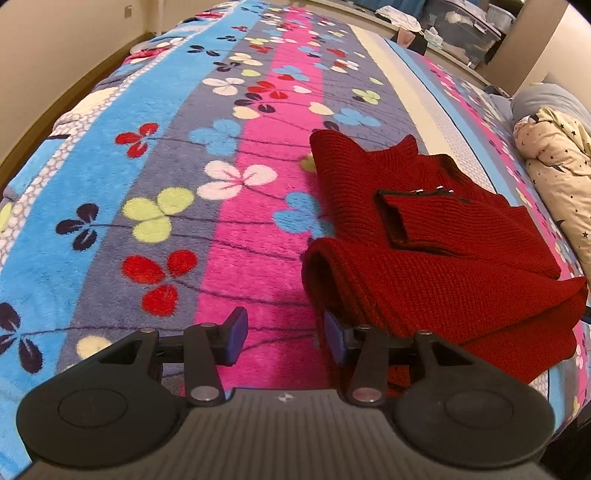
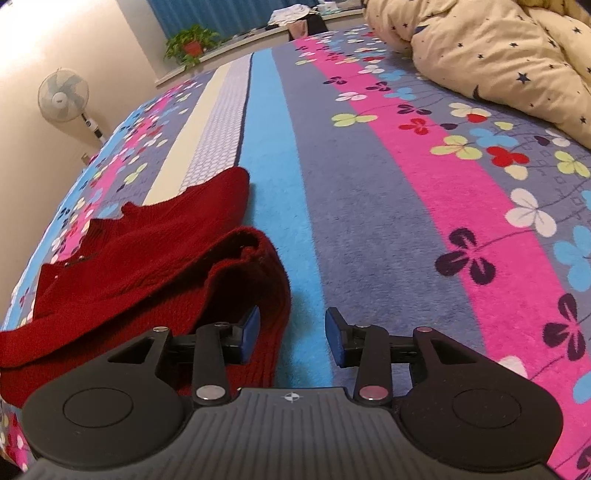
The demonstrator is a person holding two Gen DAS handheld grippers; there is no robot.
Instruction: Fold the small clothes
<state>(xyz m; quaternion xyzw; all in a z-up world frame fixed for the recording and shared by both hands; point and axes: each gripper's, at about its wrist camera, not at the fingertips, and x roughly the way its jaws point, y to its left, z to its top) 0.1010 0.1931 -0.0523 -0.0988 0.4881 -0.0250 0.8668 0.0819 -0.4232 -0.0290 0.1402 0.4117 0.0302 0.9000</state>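
A small dark red knitted sweater (image 1: 436, 236) lies on a striped flowered blanket (image 1: 236, 206), its near hem folded over into a thick roll. My left gripper (image 1: 284, 339) is open, low over the blanket at the sweater's near left corner; its right fingertip (image 1: 334, 338) touches the rolled edge. In the right wrist view the sweater (image 2: 155, 266) lies at the left. My right gripper (image 2: 291, 339) is open at the sweater's near right corner; its left fingertip (image 2: 249, 334) rests against the knit, the right one over bare blanket (image 2: 369, 229).
A cream quilt with dark stars (image 2: 495, 55) is bunched at the far right of the bed, also seen in the left wrist view (image 1: 557, 173). A standing fan (image 2: 66, 98) and a potted plant (image 2: 190, 42) stand beyond the bed's left side. Storage bins (image 1: 461, 29) sit behind the bed.
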